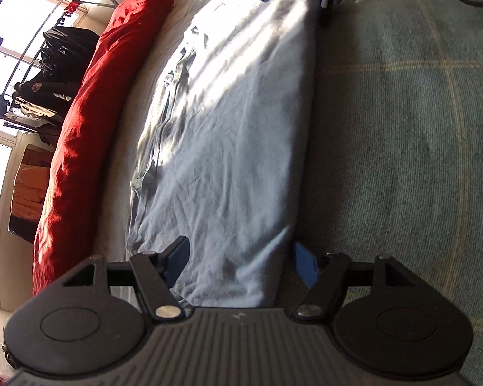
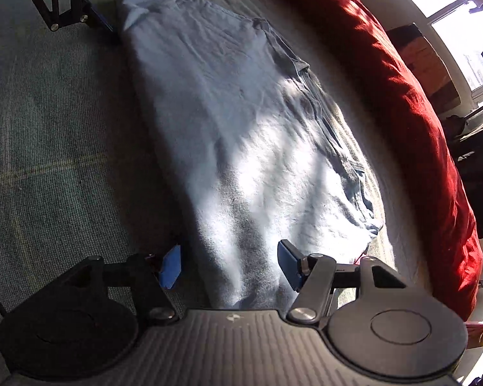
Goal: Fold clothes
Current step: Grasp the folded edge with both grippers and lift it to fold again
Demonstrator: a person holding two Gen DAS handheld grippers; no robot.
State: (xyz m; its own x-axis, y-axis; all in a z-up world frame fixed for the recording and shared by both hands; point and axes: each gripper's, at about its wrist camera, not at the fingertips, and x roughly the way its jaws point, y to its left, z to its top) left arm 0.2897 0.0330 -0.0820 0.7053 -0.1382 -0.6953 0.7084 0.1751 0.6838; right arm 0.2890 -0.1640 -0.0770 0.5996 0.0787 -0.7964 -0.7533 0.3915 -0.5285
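Folded pale-blue shirt (image 1: 228, 148) stretches lengthwise between left claw (image 1: 241, 262) and right claw (image 2: 230, 265), both spread wide, gripping nothing; sunlight falls across the shirt.

Free room lies on the green side of the bed; the red side is closed.

The folded light-blue garment (image 1: 228, 148) fills the middle strip between the two grippers. The green checked blanket (image 1: 402, 148) beside it is flat and bare, so a gripper can pass there. The long red duvet roll (image 1: 90, 122) stands as a wall along the other edge, with only a narrow pale strip before it.
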